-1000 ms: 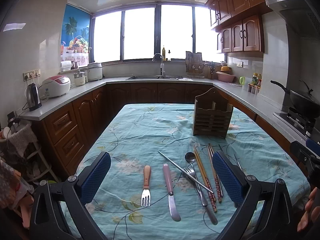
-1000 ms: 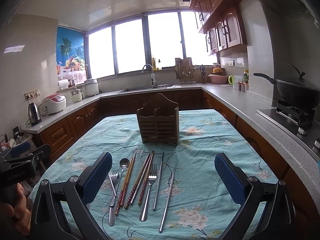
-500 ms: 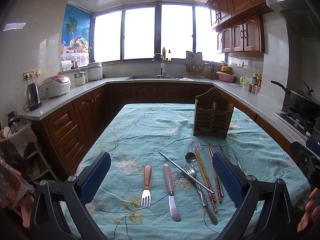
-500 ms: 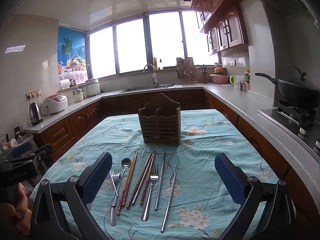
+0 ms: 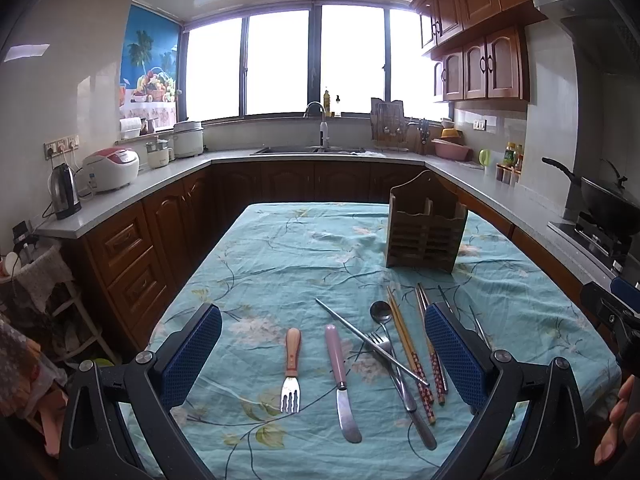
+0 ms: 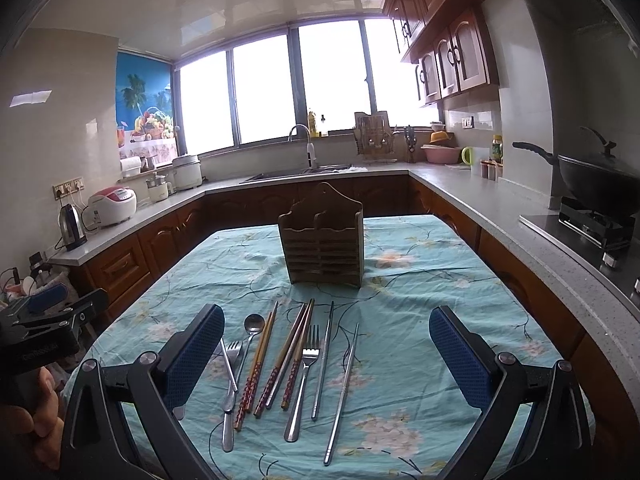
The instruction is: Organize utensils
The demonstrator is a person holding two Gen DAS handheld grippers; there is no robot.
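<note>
Kitchen table's floral cloth (image 5: 280, 248) under scattered utensils (image 6: 304, 364), both tools (image 5: 322, 354) (image 6: 326, 358) spread empty.

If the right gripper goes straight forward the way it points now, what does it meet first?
Probably the wooden utensil holder: it stands upright near the middle of the right wrist view. The right gripper is open and seems to hover above the steel fork and chopsticks, so it may pass over them; depth is unclear.

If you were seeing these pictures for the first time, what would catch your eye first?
A scatter of utensils lies on the floral tablecloth, near the camera. Behind them stands an empty wooden holder. A wood-handled fork and pink-handled knife lie apart on the left.
</note>
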